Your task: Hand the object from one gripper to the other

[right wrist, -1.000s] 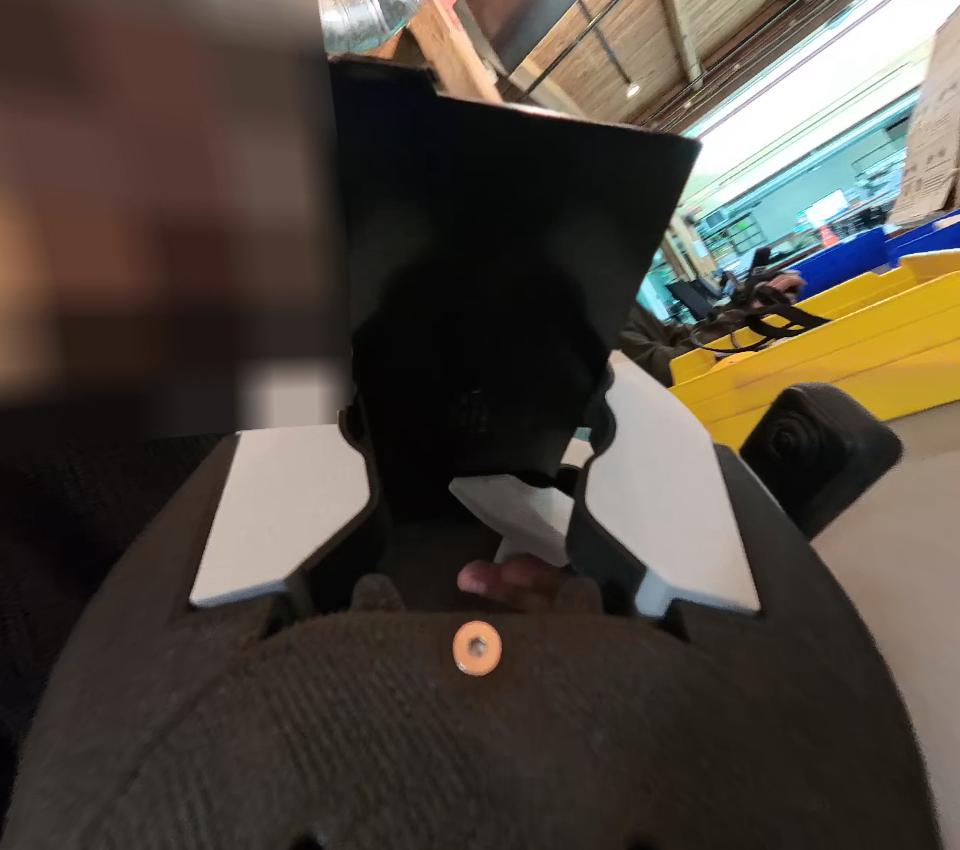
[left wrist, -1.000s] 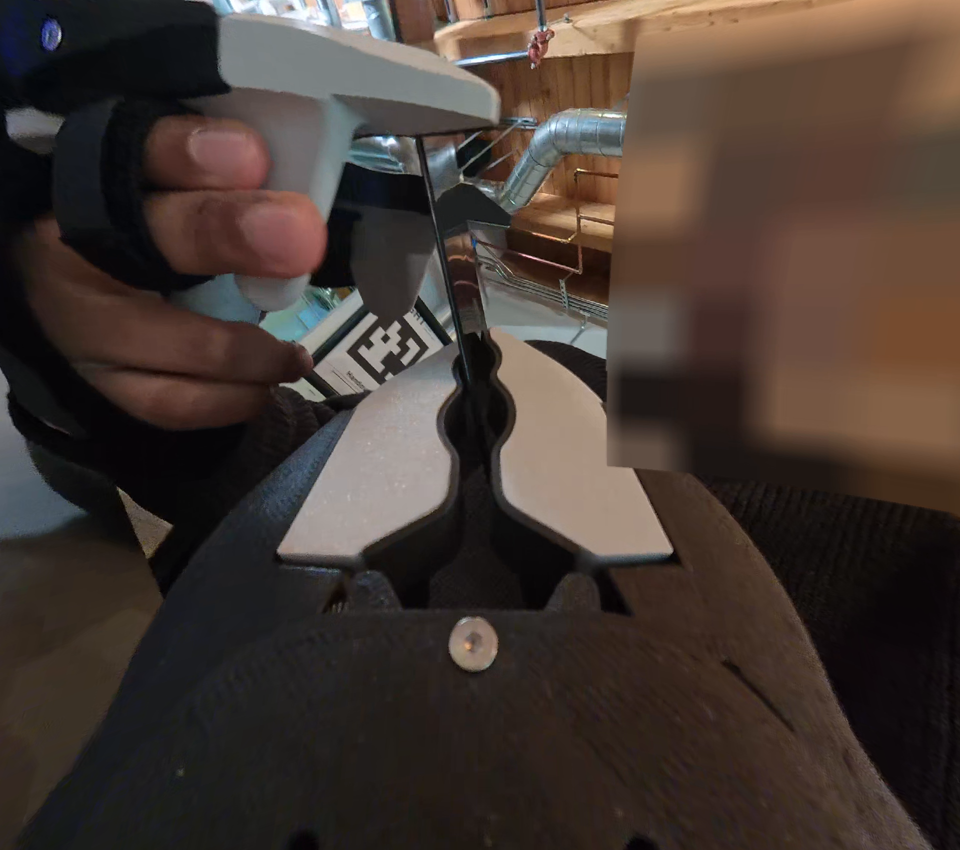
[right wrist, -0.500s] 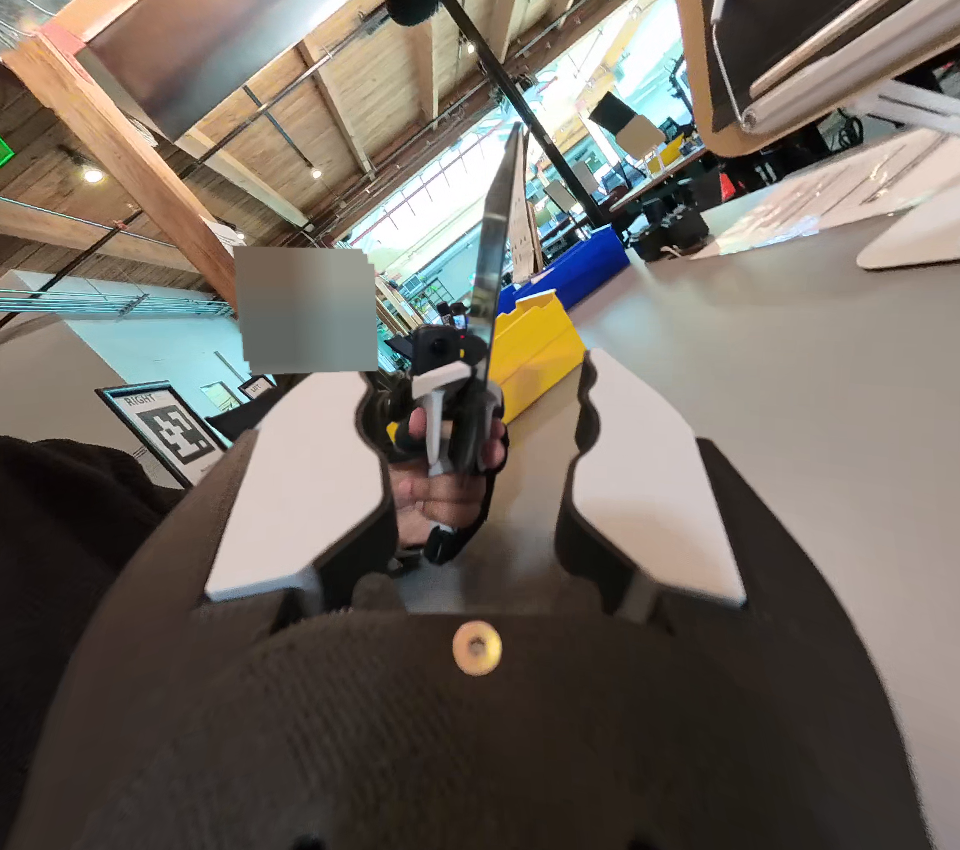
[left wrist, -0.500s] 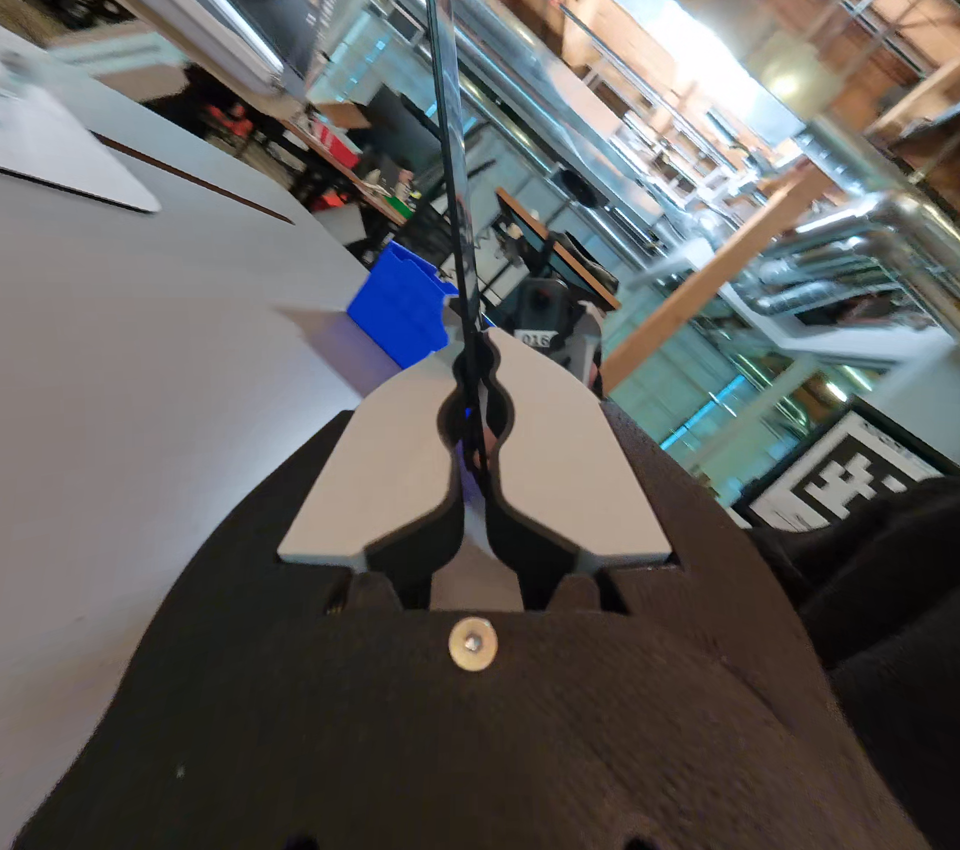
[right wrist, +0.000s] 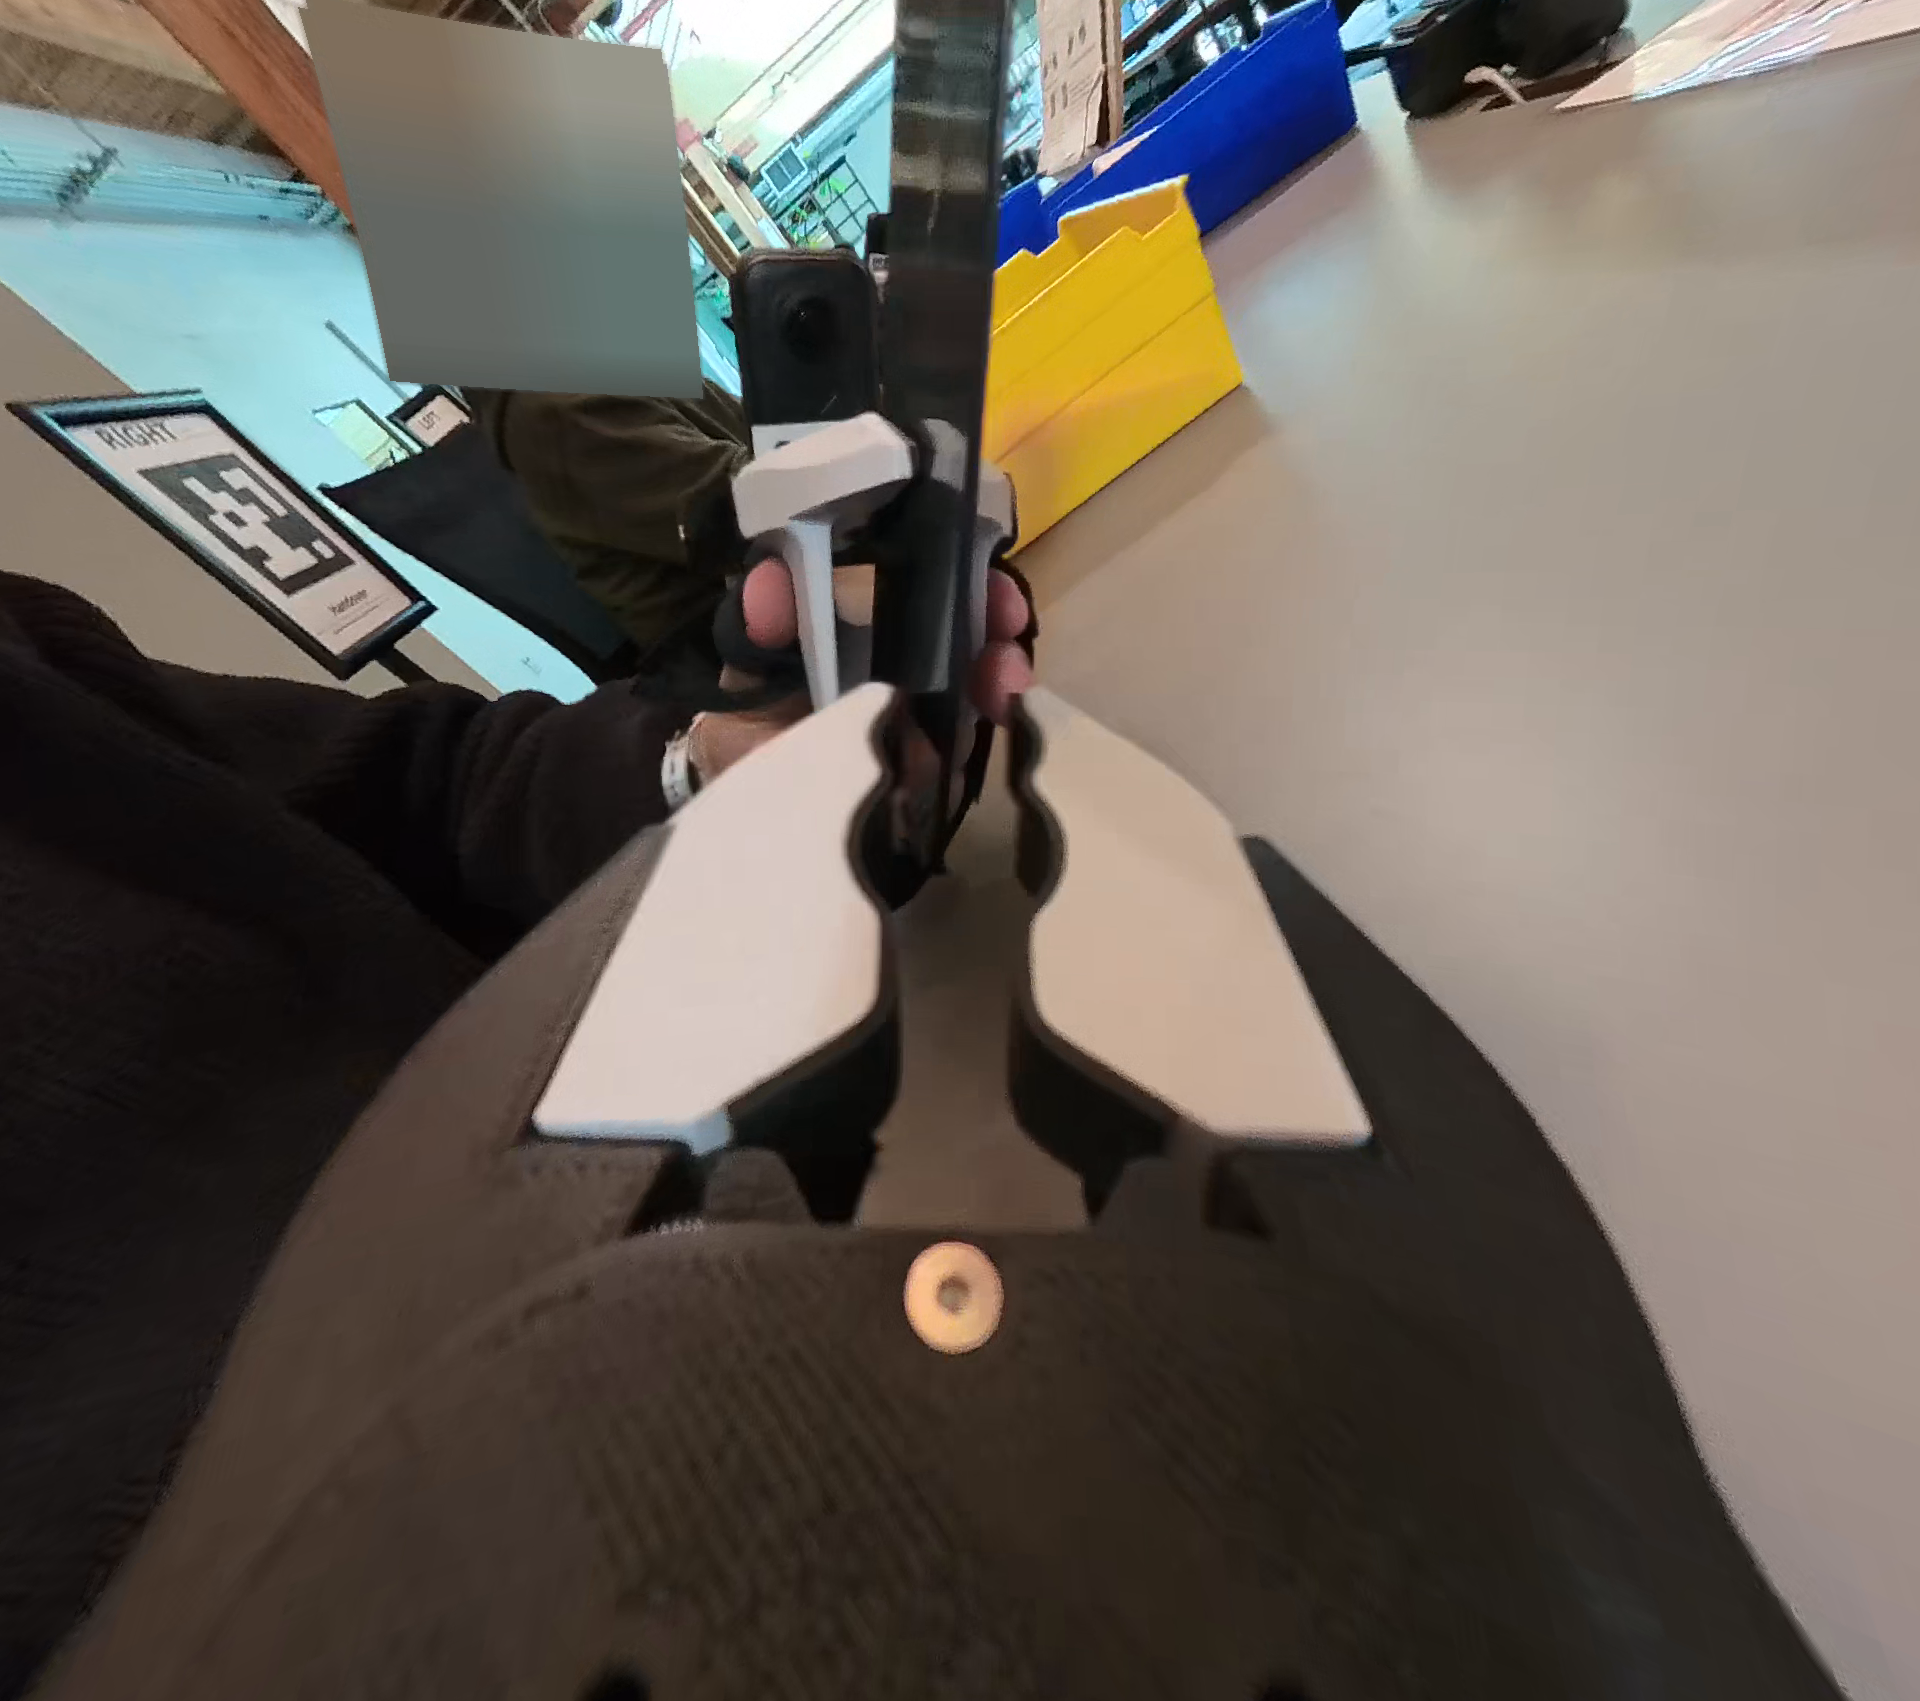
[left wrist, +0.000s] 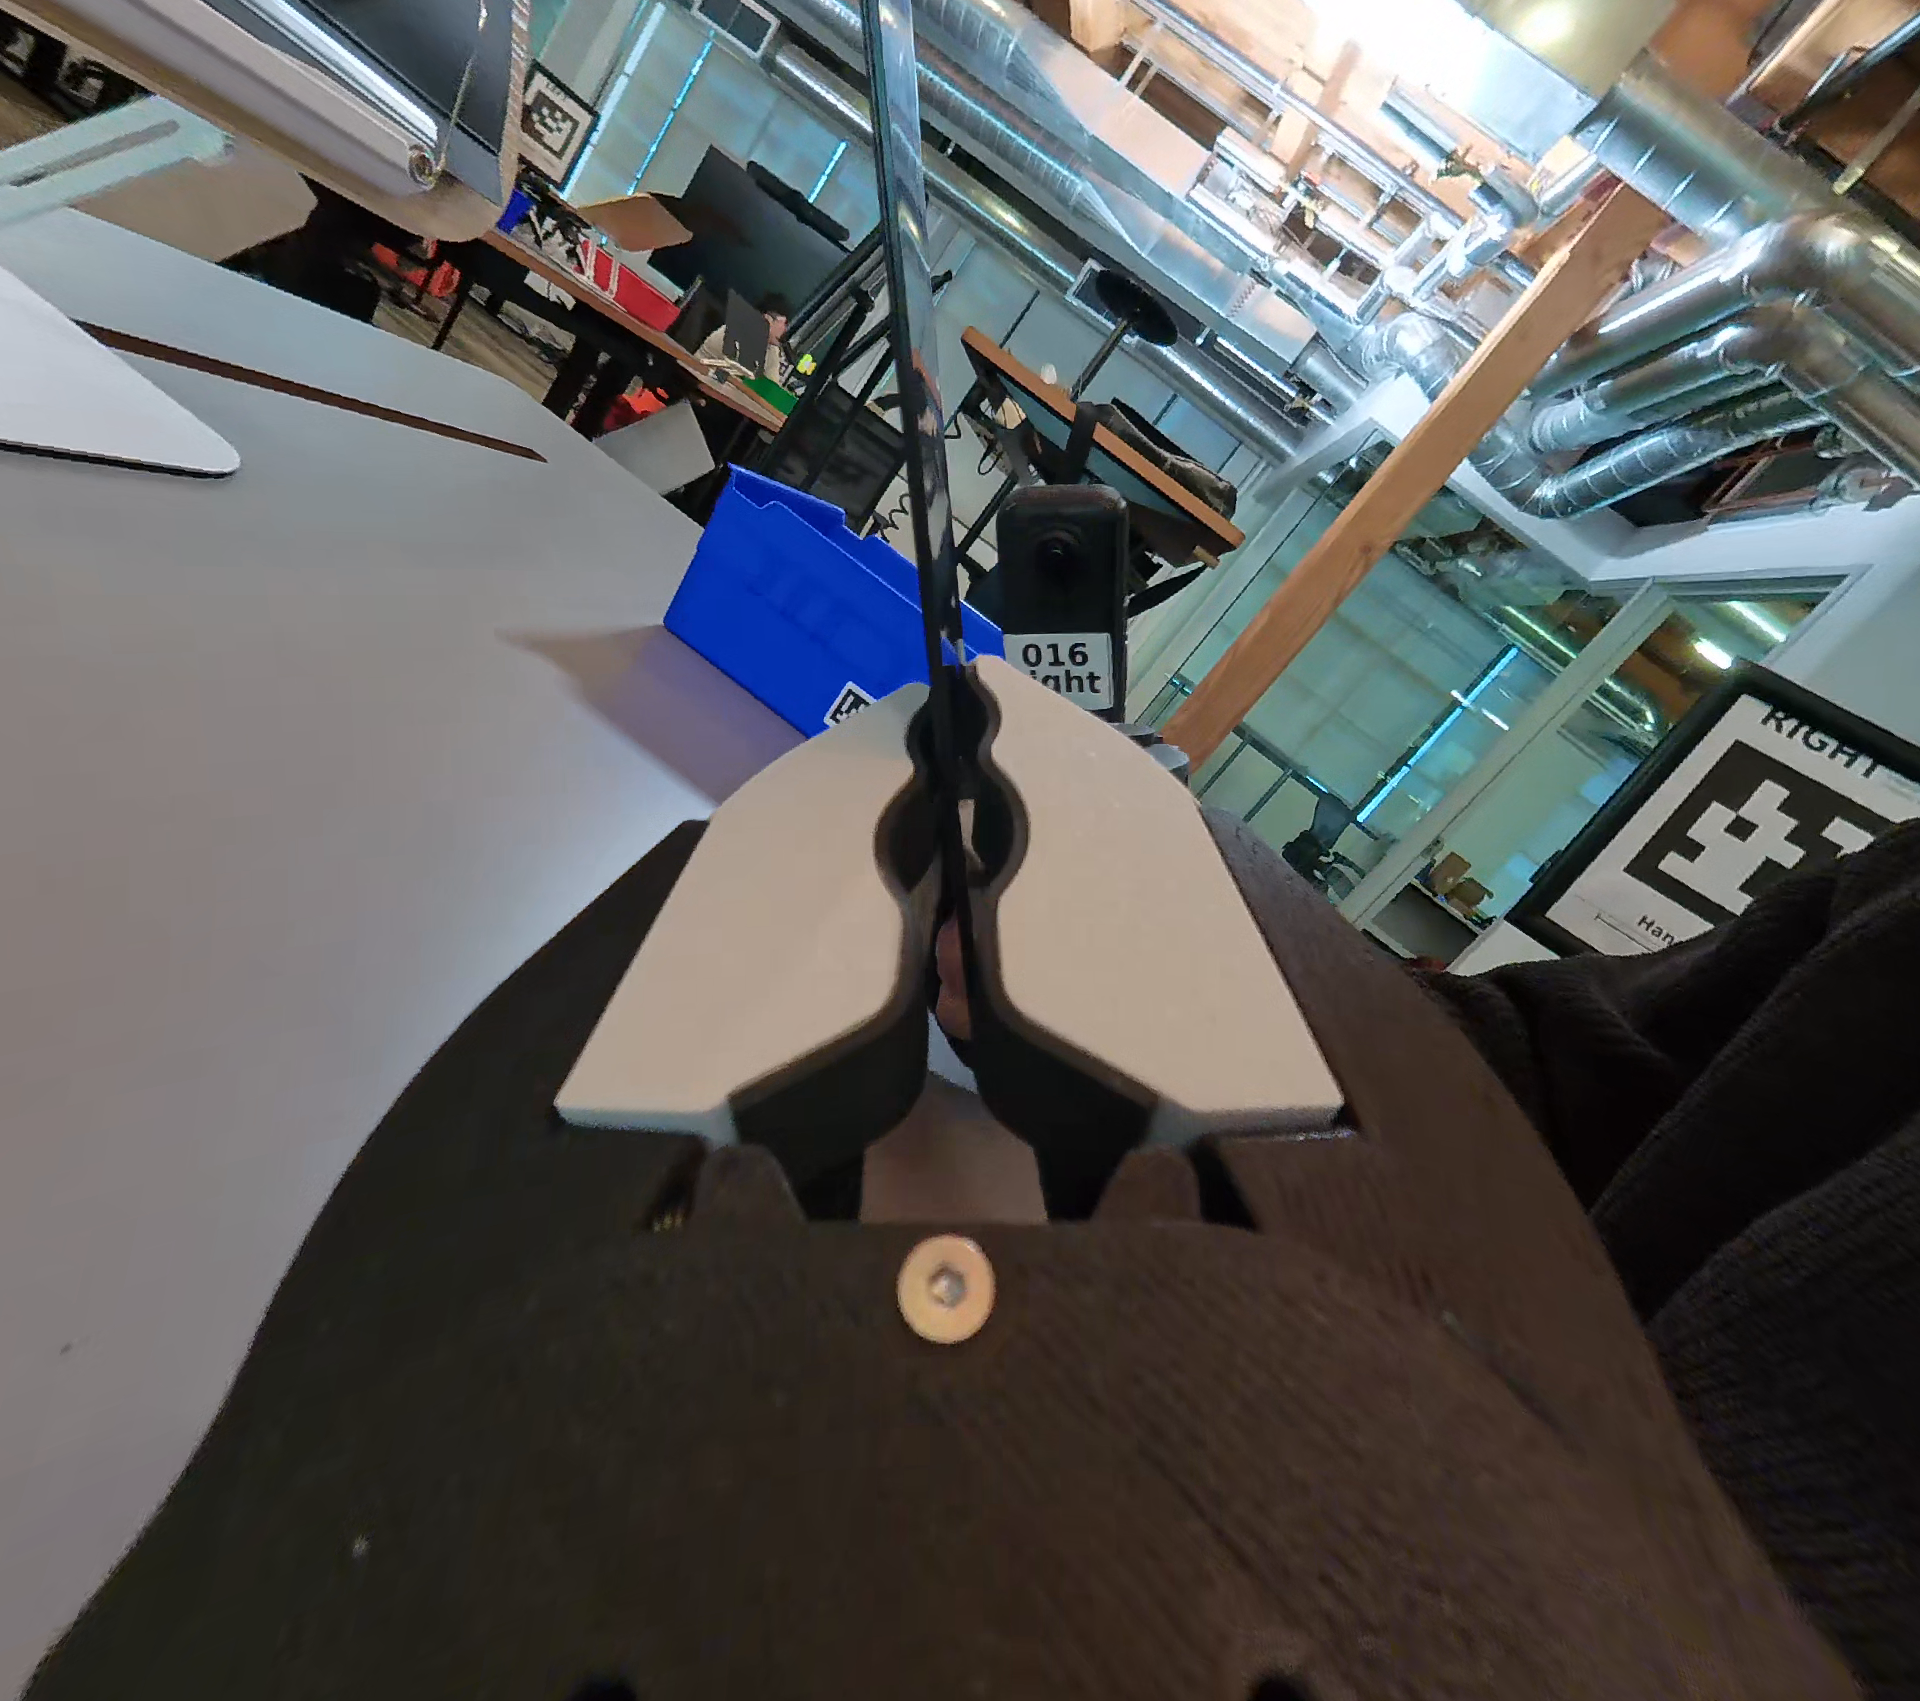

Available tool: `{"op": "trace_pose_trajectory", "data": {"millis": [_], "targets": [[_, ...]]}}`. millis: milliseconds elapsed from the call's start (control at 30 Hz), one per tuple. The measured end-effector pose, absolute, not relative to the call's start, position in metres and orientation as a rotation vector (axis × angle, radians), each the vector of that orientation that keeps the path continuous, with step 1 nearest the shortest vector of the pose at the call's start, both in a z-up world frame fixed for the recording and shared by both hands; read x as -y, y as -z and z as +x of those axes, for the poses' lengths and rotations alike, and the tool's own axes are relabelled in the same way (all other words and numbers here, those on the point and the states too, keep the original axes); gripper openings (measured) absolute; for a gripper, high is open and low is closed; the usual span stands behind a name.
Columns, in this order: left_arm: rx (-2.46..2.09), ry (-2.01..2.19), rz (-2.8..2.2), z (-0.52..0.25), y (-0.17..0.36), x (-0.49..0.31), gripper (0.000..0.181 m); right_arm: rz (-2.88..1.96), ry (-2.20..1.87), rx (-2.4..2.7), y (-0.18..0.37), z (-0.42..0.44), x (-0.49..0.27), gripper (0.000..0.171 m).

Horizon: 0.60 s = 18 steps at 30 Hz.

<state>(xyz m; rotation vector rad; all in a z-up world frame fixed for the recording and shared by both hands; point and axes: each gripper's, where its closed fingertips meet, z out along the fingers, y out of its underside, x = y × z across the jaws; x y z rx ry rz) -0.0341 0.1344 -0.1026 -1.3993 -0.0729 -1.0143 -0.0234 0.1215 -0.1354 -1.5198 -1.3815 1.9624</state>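
Gripping a thin black sheet (left wrist: 896, 280) edge-on, the left gripper (left wrist: 952, 721) has its jaws pressed against it. In the right wrist view, the right gripper (right wrist: 951, 721) is parted, the sheet's lower edge between its jaws, nearer the left finger.

Counted: two grippers, the left gripper (left wrist: 951, 721) and the right gripper (right wrist: 951, 716); one thin black flat object (right wrist: 940, 217); two blue bins, one (left wrist: 800, 602) at the table's (left wrist: 260, 768) far edge, the other (right wrist: 1236, 113) behind one yellow bin (right wrist: 1112, 342); one framed marker sign (right wrist: 234, 519); one gloved hand (right wrist: 883, 623) holding the left gripper
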Motion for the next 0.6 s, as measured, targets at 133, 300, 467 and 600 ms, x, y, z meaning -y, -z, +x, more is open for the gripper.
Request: {"op": "trace_pose_trajectory", "data": {"millis": [133,300,467,600], "targets": [[0.058,1.031,-1.376,-0.032,0.100,-0.133,0.005,-1.459,-1.978,1.408,0.129,-0.020,-0.118,0.004],[0.064,0.962,-1.392,-0.037,0.102,-0.136,0.016,-1.471,-2.022,1.404,0.127,-0.019,-0.118,0.002],[0.069,0.936,-1.370,-0.043,0.098,-0.138,0.056,-1.472,-2.071,1.373,0.121,-0.015,-0.124,0.002],[0.077,0.915,-1.339,-0.057,0.092,-0.136,0.070,-1.499,-2.036,1.437,0.127,-0.012,-0.126,0.002]]}}
